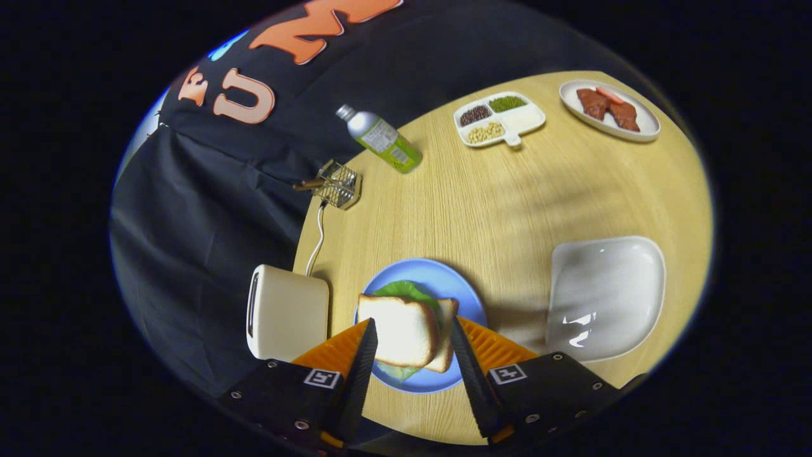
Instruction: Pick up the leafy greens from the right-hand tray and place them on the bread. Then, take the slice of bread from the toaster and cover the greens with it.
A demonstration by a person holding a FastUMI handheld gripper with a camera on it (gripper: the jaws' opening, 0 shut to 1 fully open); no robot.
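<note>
1. Pale bread with a brown crust: the top slice of bread (396, 330) lies on the leafy greens (406, 291), whose green edge shows beyond it and again at its near edge, with the lower slice (446, 339) sticking out to the right.
2. That stack sits on the blue plate (444, 279), between the fingers and just ahead of them.
3. The gripper (412, 343) is spread wide, one finger on each side of the sandwich; whether the fingers touch the bread cannot be told, and nothing is clamped.
4. Left of the fingers stands the cream toaster (285, 314), its cord running away across the wooden table (482, 203).
5. Right of the fingers lies the white tray (606, 292), glossy and bare.
6. Far beyond, a divided dish (499, 119) holds dark beans, green beans and pale beans, and an oval plate (644, 124) carries reddish meat pieces.
7. A bottle (380, 138) and a small wire basket (339, 184) stand beyond the toaster.
</note>
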